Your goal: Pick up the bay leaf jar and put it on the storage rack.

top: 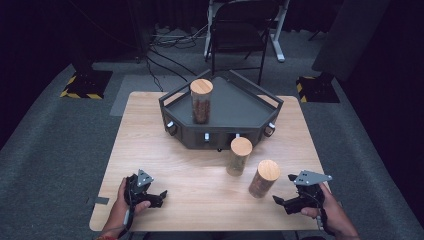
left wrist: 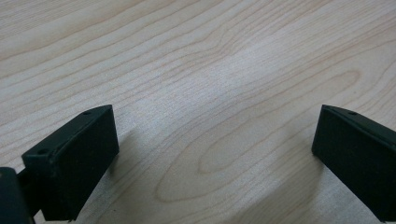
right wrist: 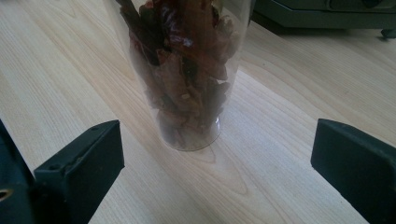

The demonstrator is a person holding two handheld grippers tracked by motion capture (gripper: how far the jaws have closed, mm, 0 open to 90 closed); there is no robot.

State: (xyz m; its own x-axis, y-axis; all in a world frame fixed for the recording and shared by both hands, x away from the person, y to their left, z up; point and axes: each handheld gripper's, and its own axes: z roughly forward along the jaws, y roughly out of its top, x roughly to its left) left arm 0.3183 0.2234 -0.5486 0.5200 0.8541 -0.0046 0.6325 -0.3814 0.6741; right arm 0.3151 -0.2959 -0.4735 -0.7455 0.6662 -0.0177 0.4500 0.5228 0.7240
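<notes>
Three clear jars with wooden lids stand upright. One jar (top: 201, 101) sits on the dark grey corner shelf (top: 235, 107); a second jar (top: 239, 156) stands on the table just in front of it; a third jar (top: 263, 178) is nearer the right hand. In the right gripper view that third jar (right wrist: 187, 74), full of dried reddish-brown pieces, stands just ahead of my right gripper (right wrist: 217, 163), whose jaws are open with nothing between them. The right gripper (top: 280, 202) lies right of the jar. My left gripper (top: 161, 196) is open over bare wood (left wrist: 210, 93).
The wooden table (top: 150, 150) has free room at left and centre. A black folding chair (top: 239, 35) stands behind the table on grey carpet. Cables lie on the floor at the back.
</notes>
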